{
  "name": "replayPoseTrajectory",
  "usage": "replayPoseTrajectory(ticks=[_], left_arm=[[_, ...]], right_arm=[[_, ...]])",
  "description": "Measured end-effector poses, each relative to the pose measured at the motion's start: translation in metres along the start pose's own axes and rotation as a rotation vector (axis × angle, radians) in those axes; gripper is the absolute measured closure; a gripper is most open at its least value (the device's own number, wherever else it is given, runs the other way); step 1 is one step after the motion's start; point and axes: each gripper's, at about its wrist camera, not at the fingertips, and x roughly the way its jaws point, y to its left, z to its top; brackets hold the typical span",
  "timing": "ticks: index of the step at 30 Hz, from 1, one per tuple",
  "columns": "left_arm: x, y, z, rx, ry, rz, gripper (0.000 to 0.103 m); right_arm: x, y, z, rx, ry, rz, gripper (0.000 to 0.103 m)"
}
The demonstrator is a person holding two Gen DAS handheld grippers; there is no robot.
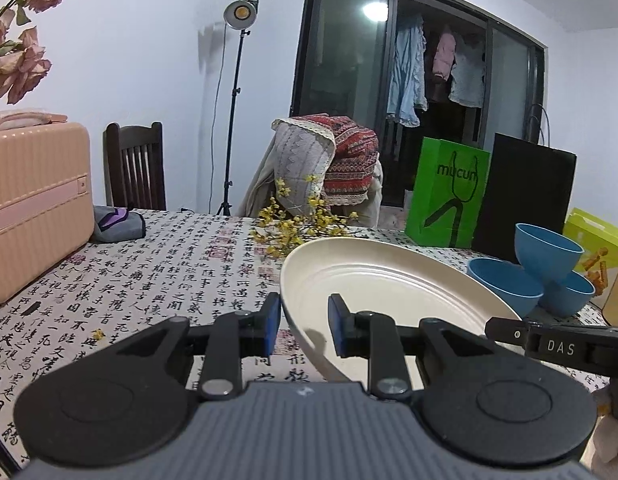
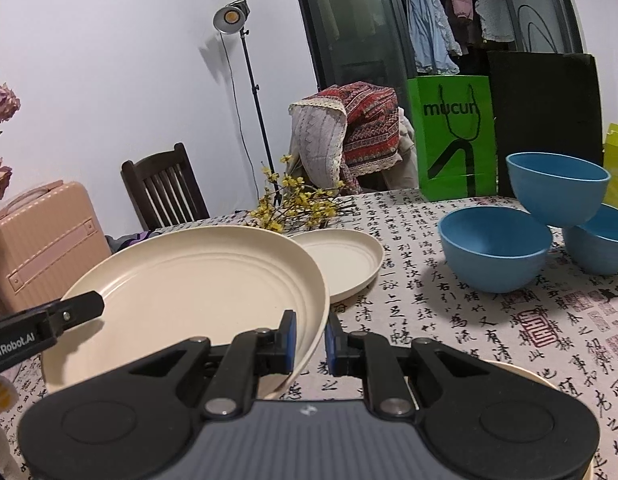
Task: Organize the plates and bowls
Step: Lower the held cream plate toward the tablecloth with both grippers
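Large cream round plate with ridged well (image 2: 197, 280) held clear of the patterned tabletop (image 2: 449, 320), tilted, left rim low and right rim raised as seen from the right wrist camera. Left hand-held gripper (image 1: 303, 322) pinching the plate's left rim between its blue pads (image 1: 273, 320). Right hand-held gripper (image 2: 311, 340) pinching the opposite rim, jaws narrowly set with the plate edge between. Plate thus spanned between both hands, neither nearer than the other.

Second, smaller cream plate (image 2: 341, 264) resting flat on the tabletop, just beyond and to the right of the carried plate, its near edge hidden behind the raised rim. Three blue bowls (image 2: 495, 252) further right, one tipped atop the other two.

Judged: stacking step in hand. Resting plate lying ahead and slightly right of both grippers; carried plate requiring levelling and a forward-right transfer before release. Risk of rim striking rim if lowered while tilted.
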Motion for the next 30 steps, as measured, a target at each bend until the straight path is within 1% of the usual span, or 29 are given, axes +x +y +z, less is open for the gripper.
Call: replayPoseTrajectory(ticks=[9,30], left_arm=[[-0.004,-0.018,-0.004,0.013,-0.003,-0.035,0.077],[-0.007,-0.047,-0.012,0.031,0.005,-0.088,0.077]], right_arm=[[-0.018,-0.018,-0.003,0.001,-0.02,-0.026,0.089],[-0.037,-0.049,-0.011,0.026,-0.037,-0.069,0.089]])
